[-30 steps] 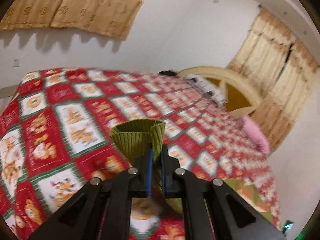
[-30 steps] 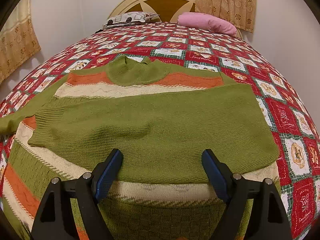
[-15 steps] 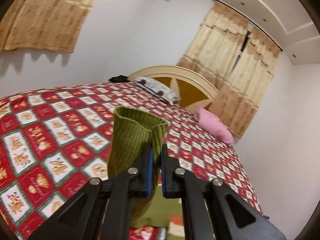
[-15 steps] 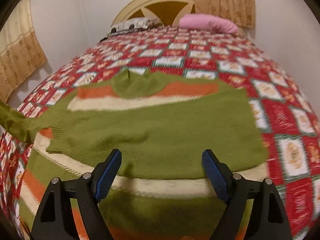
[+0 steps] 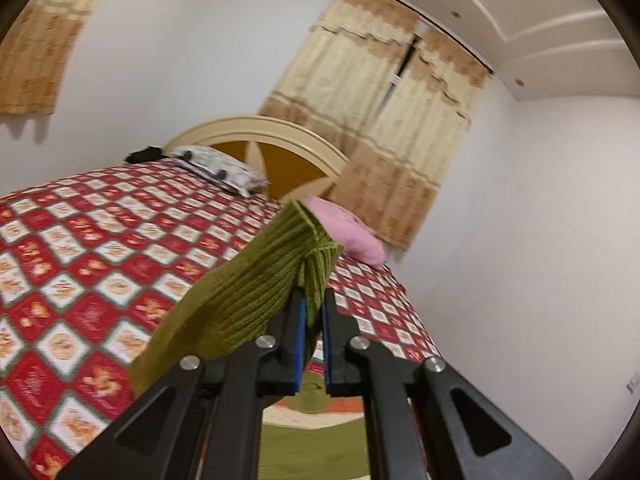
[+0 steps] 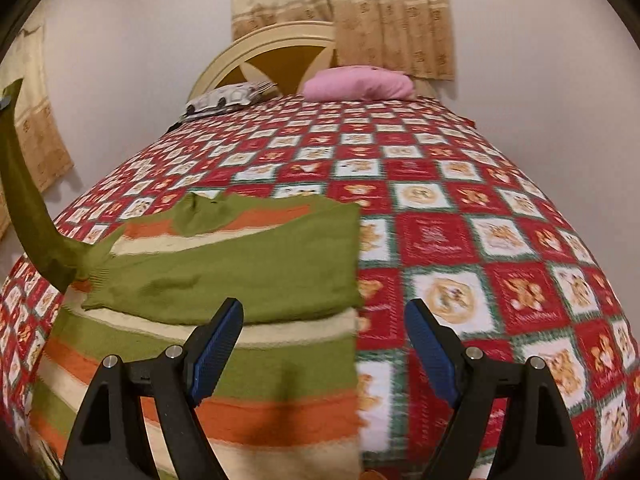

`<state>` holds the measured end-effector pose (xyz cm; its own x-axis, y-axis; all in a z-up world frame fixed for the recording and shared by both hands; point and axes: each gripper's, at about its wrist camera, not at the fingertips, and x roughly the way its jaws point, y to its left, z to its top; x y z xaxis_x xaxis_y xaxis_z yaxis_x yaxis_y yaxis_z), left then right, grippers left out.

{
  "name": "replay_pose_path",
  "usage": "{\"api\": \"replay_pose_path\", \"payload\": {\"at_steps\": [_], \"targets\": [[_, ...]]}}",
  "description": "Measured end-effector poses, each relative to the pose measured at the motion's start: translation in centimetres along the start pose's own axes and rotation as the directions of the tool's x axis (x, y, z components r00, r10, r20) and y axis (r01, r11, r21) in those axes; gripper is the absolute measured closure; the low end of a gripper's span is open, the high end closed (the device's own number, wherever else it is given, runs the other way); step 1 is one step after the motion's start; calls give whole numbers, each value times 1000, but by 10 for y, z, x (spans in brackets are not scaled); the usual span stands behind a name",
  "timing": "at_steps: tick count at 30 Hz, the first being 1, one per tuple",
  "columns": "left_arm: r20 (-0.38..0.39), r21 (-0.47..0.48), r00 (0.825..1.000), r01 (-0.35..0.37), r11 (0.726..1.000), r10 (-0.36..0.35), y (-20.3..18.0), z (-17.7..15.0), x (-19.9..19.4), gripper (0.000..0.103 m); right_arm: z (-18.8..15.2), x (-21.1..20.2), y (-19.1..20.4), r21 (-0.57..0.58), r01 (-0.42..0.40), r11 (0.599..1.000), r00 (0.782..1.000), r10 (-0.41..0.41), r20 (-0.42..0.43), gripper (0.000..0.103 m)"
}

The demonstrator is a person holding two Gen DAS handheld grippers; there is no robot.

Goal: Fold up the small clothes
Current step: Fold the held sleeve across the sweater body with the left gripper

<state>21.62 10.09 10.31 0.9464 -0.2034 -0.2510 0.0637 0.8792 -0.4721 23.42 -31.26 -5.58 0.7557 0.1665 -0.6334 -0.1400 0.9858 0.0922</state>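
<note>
A green sweater with orange and cream stripes (image 6: pixel 224 344) lies on the red patchwork bedspread (image 6: pixel 460 240), its right sleeve folded flat across the chest (image 6: pixel 240 276). My left gripper (image 5: pixel 313 314) is shut on the ribbed cuff of the left sleeve (image 5: pixel 264 280) and holds it high above the bed. In the right wrist view that sleeve (image 6: pixel 24 200) rises steeply at the far left. My right gripper (image 6: pixel 326 344) is open and empty, hovering over the sweater's right edge near the hem.
A pink pillow (image 6: pixel 360 84) and a patterned pillow (image 6: pixel 228 98) lie at the cream headboard (image 6: pixel 264 46). Curtains (image 5: pixel 400 128) hang behind. White walls border the bed on both sides.
My left gripper has lifted the sleeve cuff upward and swung it toward the sweater's body. My right gripper has moved rightward and drawn back, staying open.
</note>
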Motion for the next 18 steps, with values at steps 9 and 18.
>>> {"api": "replay_pose_path", "payload": {"at_steps": [9, 18], "targets": [[-150, 90, 988, 48, 995, -34, -73, -73, 74, 96, -29, 10, -28, 54, 7, 999, 999, -6, -34, 20], [-350, 311, 931, 7, 950, 108, -135, -178, 141, 87, -39, 6, -26, 20, 50, 999, 999, -50, 1, 20]]}}
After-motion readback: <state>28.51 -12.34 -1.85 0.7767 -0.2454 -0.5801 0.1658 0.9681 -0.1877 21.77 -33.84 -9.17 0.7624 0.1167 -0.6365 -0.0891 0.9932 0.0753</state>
